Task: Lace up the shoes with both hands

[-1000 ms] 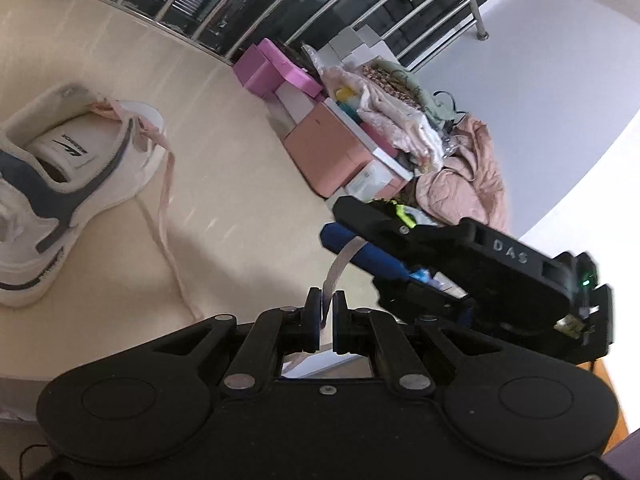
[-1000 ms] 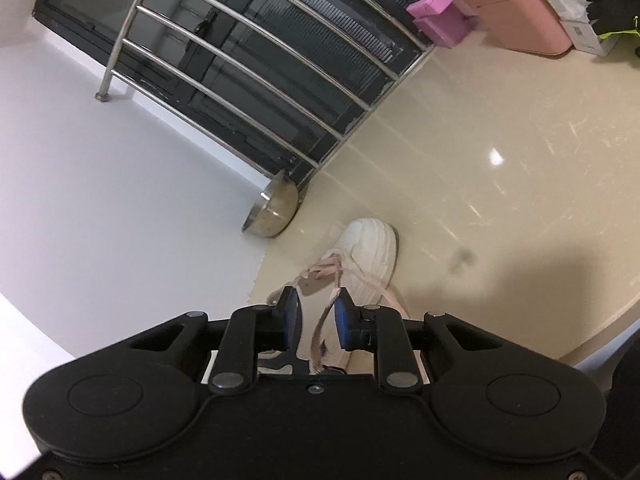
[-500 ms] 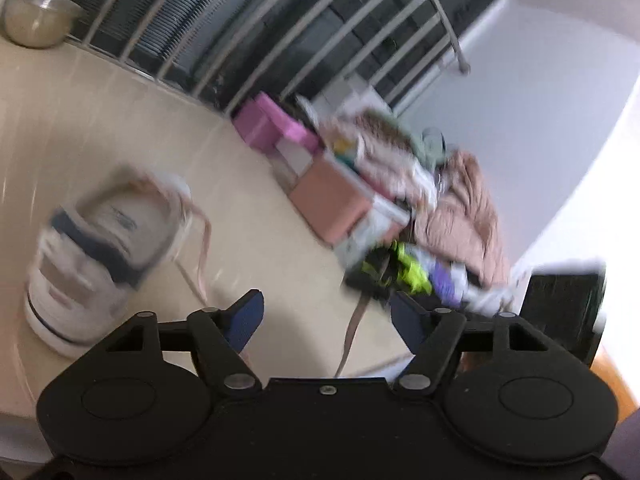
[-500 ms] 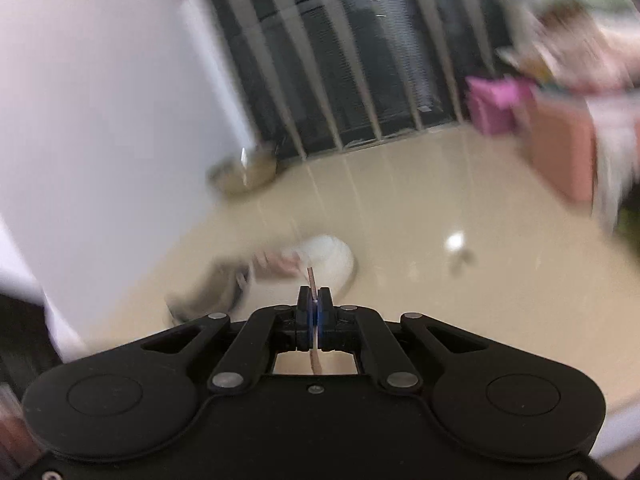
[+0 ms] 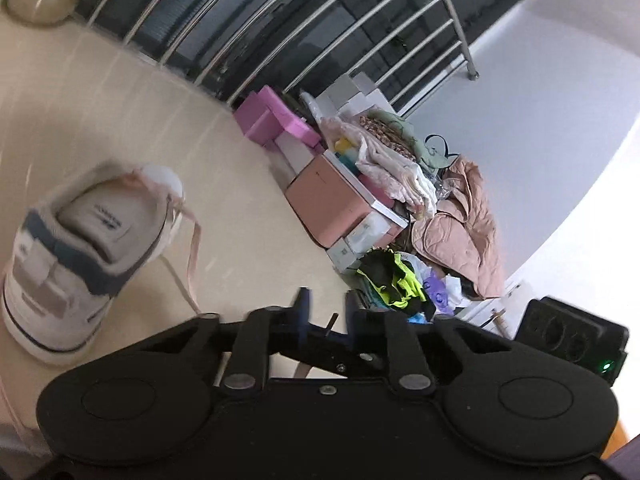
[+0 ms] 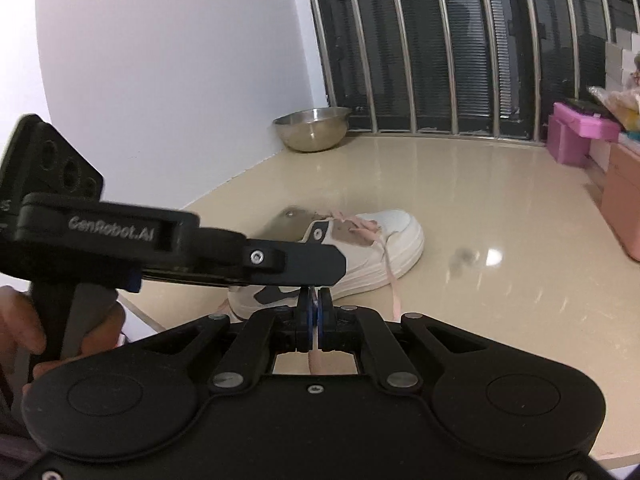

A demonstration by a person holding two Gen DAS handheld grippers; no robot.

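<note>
Floor (image 6: pixel 480 184): smooth, pale and glossy. The shoe will likely slide if the lace is tugged hard, so pull gently and steadily.

Shoe (image 6: pixel 372 240): a white sneaker with dark side patches. It lies on the floor at about 12 o'clock from the right gripper's tips, well apart from them, with its toe toward 3 o'clock. The eyelets nearest the toe are laced and the upper ones look empty. Judged from that, the lacing is only partly done.

Left gripper (image 5: pixel 327 304): in the right wrist view it reaches in from 9 o'clock, with its tips just above the right gripper's tips. Its jaws have just been closing, but its own view shows the pads apart. A thin dark sliver sits in the gap, too small to tell whether it is the lace end. Nothing looks pinched yet, so centre the lace between the pads before squeezing.

Right gripper (image 6: pixel 315 300): the jaws are closed on the lace, which passes flat between the pads and hangs out behind them toward 6 o'clock. Keep this grip fixed until the left gripper has a firm hold.

Lace (image 6: pixel 390 276): a flat pink ribbon. It runs from the toe eyelets down over the side of the shoe toward 5 o'clock, then back to the right gripper. It hangs slack, which suits a handover. Keep it untwisted so the tip goes cleanly into the next eyelet.

Step in hand: this looks like passing the lace end from right to left. Grip close to the tip, then aim it at the next empty eyelet.
</note>
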